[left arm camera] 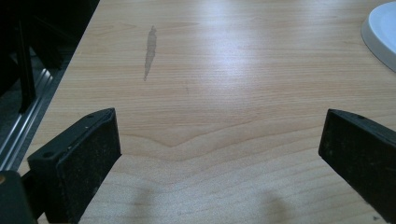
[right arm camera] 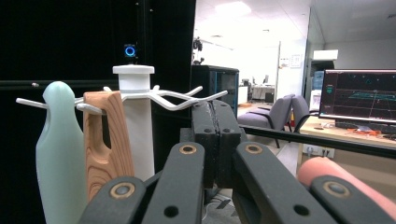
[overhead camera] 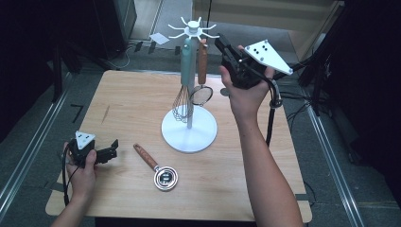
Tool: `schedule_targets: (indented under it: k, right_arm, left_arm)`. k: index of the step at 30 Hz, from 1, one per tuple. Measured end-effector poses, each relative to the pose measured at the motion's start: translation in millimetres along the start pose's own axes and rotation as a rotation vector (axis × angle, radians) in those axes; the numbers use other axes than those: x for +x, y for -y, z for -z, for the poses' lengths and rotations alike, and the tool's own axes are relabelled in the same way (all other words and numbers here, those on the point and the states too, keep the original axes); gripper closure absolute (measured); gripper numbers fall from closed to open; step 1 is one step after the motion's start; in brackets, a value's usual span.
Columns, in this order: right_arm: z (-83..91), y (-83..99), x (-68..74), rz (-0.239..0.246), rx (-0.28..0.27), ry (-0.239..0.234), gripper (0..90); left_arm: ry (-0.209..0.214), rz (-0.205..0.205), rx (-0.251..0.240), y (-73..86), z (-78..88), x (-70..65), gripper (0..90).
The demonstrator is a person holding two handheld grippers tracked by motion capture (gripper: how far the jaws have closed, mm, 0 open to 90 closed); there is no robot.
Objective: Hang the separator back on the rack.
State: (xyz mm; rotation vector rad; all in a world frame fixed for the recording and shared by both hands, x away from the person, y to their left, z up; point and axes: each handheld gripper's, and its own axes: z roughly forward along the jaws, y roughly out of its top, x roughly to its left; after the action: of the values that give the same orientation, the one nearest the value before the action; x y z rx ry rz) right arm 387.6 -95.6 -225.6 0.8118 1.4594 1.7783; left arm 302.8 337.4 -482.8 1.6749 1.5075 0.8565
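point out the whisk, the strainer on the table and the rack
whisk (overhead camera: pixel 182 105), high view, on its wire loops
strainer (overhead camera: pixel 166 178), high view, on its round metal bowl
rack (overhead camera: pixel 204 134), high view, on a bare part of its white round base

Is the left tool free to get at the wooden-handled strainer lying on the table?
Probably yes. The left tool rests open on the table beside the strainer, with bare wood between them; the rack stands farther back, out of the way.
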Motion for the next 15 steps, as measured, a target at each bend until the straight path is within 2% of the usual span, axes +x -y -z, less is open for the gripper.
schedule_targets:
  k: [10, 15]
  right_arm:
    - [2.7, -0.8, 2.6, 0.024, 0.004, -0.022, 90.0]
    - [5.0, -1.4, 4.9, 0.014, -0.003, -0.034, 90.0]
  left_arm:
    - [0.0, -0.002, -0.003, 0.1, -0.2, -0.2, 0.0]
    - [0.0, -0.002, -0.002, 0.1, -0.1, -0.2, 0.0]
